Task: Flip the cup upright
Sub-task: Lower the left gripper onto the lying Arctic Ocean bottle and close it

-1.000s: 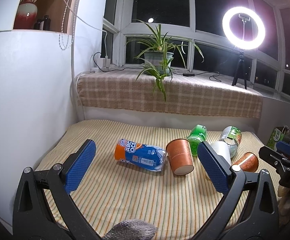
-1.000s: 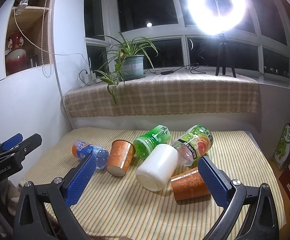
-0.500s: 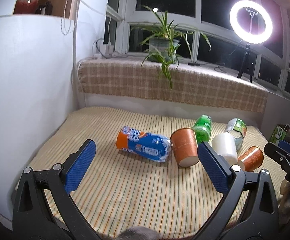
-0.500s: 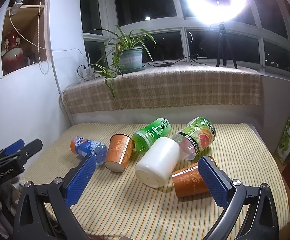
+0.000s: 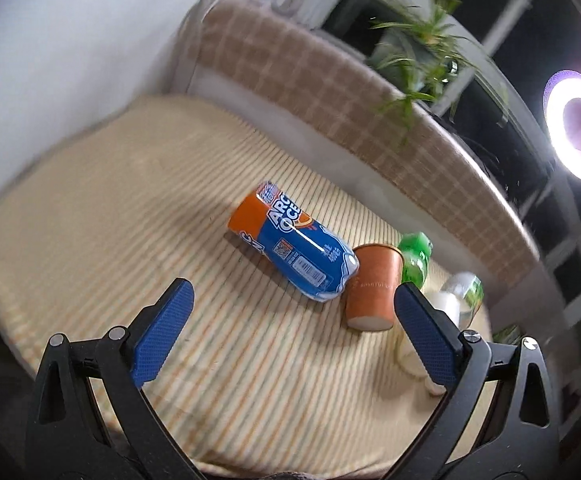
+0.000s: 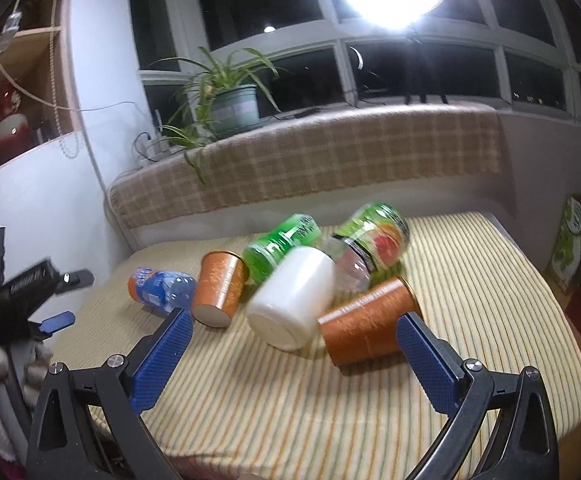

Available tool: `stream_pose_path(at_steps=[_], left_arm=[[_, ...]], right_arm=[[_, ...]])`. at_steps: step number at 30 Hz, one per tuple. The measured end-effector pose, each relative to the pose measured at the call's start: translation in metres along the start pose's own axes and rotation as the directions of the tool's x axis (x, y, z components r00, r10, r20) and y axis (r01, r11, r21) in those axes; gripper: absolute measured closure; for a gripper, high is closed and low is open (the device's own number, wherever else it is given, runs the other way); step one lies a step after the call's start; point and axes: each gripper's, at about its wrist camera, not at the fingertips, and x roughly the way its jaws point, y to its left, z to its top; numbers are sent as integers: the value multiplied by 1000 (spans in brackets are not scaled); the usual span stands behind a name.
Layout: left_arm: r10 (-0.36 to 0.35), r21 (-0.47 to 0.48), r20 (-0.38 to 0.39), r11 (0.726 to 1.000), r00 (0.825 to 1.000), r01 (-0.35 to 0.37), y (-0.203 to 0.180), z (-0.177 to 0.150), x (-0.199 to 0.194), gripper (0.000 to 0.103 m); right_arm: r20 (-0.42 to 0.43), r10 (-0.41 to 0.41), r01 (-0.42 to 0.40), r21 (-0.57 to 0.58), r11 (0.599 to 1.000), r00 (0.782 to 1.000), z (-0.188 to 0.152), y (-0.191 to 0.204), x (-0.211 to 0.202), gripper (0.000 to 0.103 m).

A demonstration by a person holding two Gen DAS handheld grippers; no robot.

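Orange paper cup (image 6: 364,326) lies on its side on the striped mat (image 6: 330,412), touching the white cup (image 6: 292,300). Your right gripper (image 6: 294,356) has closed in, fully open, empty. Your left gripper (image 5: 290,336) has tilted, open, empty. Nothing flipped yet.

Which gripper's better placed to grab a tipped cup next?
Right, probably. The right gripper is open with the white cup and an orange cup lying just ahead. The left gripper faces mostly the blue bottle.
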Motion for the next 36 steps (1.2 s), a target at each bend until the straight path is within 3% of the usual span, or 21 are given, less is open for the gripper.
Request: stream_pose_path(at_steps=[6, 10, 16, 24, 27, 36], left_arm=[[-53, -203, -90, 979, 995, 33, 8, 17, 38, 8], [-47, -241, -126, 970, 991, 15, 3, 22, 63, 9], [-58, -356, -172, 934, 983, -8, 10, 25, 99, 9], [-41, -414, -181, 910, 983, -39, 13, 29, 130, 9], [-40, -427, -194, 903, 980, -48, 15, 28, 143, 19], [-54, -417, -191, 908, 980, -32, 22, 26, 155, 30]], right_arm=[[2, -82, 81, 54, 995, 997, -16, -23, -10, 0], [-18, -111, 112, 83, 990, 994, -24, -39, -14, 0], [-26, -138, 140, 117, 983, 990, -31, -56, -20, 0], [-34, -179, 182, 156, 971, 983, -33, -75, -21, 0], [-33, -191, 194, 155, 969, 981, -33, -77, -21, 0], [-39, -202, 205, 159, 966, 979, -33, -78, -19, 0]])
